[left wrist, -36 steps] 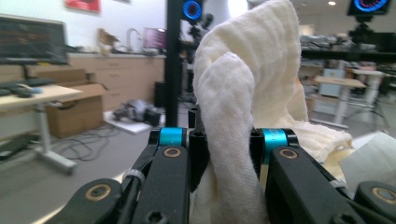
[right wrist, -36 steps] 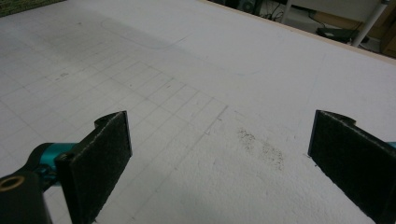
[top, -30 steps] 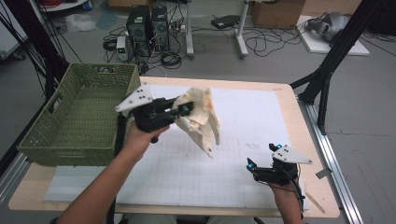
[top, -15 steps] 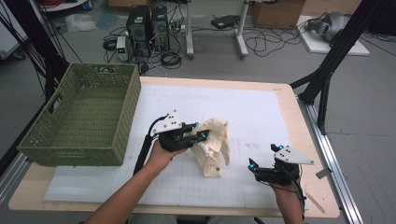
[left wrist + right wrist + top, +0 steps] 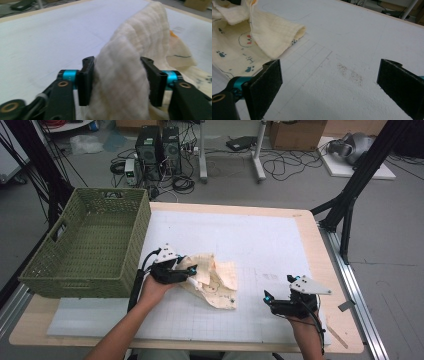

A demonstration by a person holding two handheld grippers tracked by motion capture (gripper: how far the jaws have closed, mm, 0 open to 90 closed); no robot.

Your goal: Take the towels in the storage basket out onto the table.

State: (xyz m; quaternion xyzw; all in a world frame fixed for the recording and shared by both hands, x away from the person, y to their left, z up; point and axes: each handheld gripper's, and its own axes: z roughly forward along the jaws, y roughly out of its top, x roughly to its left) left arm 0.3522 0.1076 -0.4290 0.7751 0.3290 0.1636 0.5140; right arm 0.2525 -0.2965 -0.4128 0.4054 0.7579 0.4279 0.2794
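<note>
Lowered from mid-air, the cream cloth (image 5: pixel 212 281) now lies crumpled on the tabletop (image 5: pixel 260 240) beside the green basket (image 5: pixel 90 245), a fold still standing between the left tongs (image 5: pixel 119 82), whose jaws have just been opening. The right tongs (image 5: pixel 329 87) wait spread and empty nearby. The set-down seems nearly finished; next the left tongs likely need to pull clear without dragging the fold.

Even, diffuse light falls from overhead — the white mat (image 5: pixel 250 240) reads bright without harsh glare, and shadows stay faint. The high view is soft and low in detail. In the left gripper view the near cloth (image 5: pixel 125 82) blurs (jaws too). The right gripper view is sharper — the far table edge softens.
</note>
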